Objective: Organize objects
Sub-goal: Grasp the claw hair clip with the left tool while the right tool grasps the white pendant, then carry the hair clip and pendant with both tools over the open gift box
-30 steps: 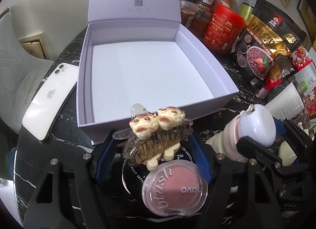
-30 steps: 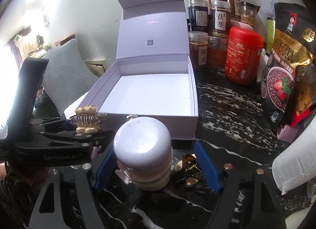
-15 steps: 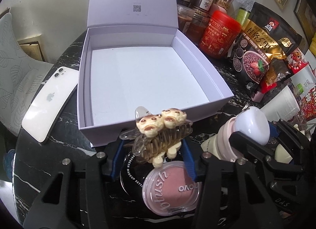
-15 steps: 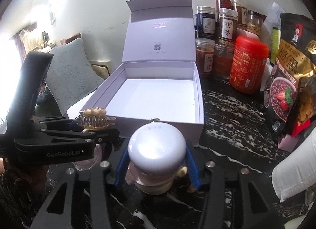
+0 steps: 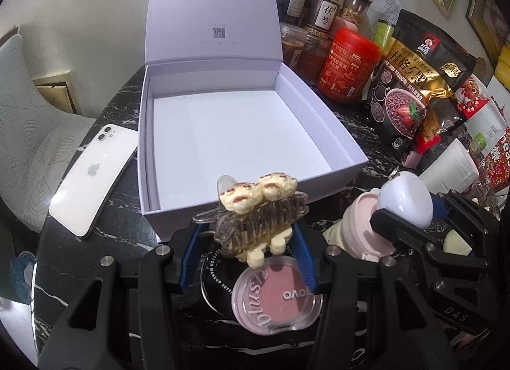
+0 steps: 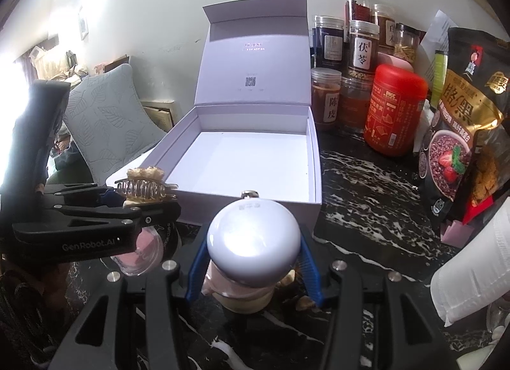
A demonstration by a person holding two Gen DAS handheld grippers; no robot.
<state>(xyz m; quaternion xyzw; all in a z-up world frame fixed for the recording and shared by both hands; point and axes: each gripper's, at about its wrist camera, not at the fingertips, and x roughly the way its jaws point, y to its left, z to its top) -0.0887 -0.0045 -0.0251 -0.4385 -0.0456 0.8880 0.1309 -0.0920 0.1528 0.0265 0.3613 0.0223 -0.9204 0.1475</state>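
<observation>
My left gripper (image 5: pixel 247 242) is shut on a brown hair claw clip (image 5: pixel 258 220) topped with two cream animal figures. The clip sits just above a pink blush compact (image 5: pixel 277 296) and a black round compact (image 5: pixel 213 277). My right gripper (image 6: pixel 253 261) is shut on a pink and cream bottle with a white dome cap (image 6: pixel 253 233), its blue pads pressing both sides. Behind both lies an open lilac box (image 5: pixel 236 140), empty, with its lid standing up. In the right wrist view the left gripper (image 6: pixel 134 201) and clip (image 6: pixel 145 188) are at the left, by the box's front corner.
A white phone (image 5: pixel 92 172) lies left of the box. Jars (image 5: pixel 325 10), a red canister (image 5: pixel 349 67) and a black snack bag (image 5: pixel 411 89) crowd the right. A leaf-patterned cushion (image 6: pixel 105 124) is beyond the table's left edge. The tabletop is black marble.
Both pairs of jaws have closed in: the left onto the hair clip, the right onto the bottle. Neither hand has shifted much.
</observation>
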